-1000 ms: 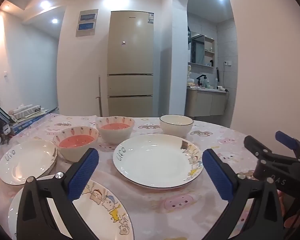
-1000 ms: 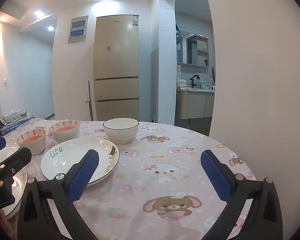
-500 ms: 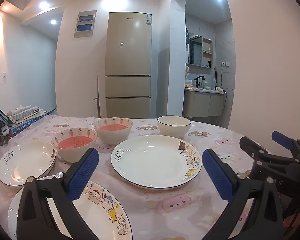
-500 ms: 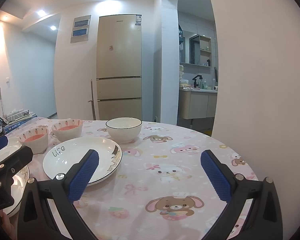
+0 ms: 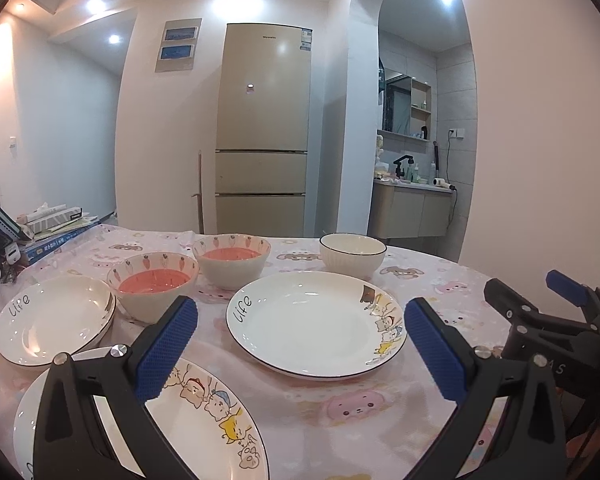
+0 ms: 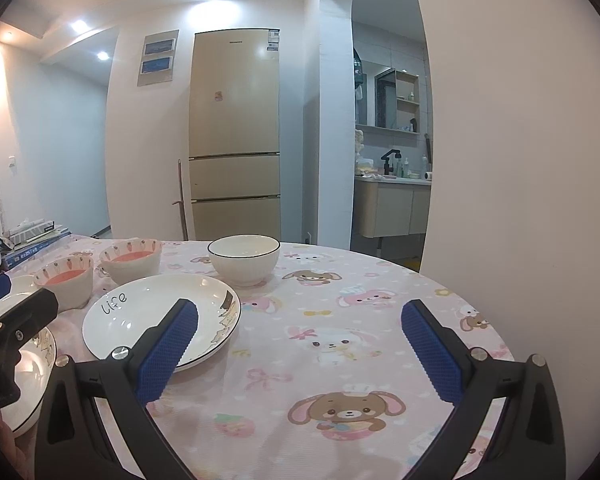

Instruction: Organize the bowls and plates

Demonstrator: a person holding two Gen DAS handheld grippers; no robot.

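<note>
Hovering above the near edge of the round surface [image 5: 380,408], the left claw [image 5: 300,344] hangs released, its blue ribbed pads [image 5: 166,346] spread wide and holding nothing. The right claw [image 6: 300,348] hangs released too, its pads well apart over bare cloth.

A pink tablecloth [image 6: 340,344] printed with cartoon bunnies and bears covers the surface. At its centre lies the large plate [image 5: 312,328], shallow and white with a thin dark rim, the word "life" handwritten on its left side and small cartoon animals along its right edge. In the left wrist view it sits between the two pads, further off. Behind it to the right stands the white bowl [image 5: 352,252], ribbed on the outside with a dark rim line, upright and empty as far as can be seen.

Two carrot bowls stand left of the plate: the nearer carrot bowl [image 5: 154,284] and the farther carrot bowl [image 5: 232,260], both cream with a ring of little orange carrots under the rim and a salmon-pink inside. They stand just beside each other.

Further left rests the left plate [image 5: 52,320], white with "life" written on it; a second rim shows beneath it at its right edge. Nearest the left claw lies the cartoon plate [image 5: 204,412], with animals drawn along its right side, partly hidden by the claw's black frame.

A beige fridge [image 5: 264,128] stands against the far wall.
</note>
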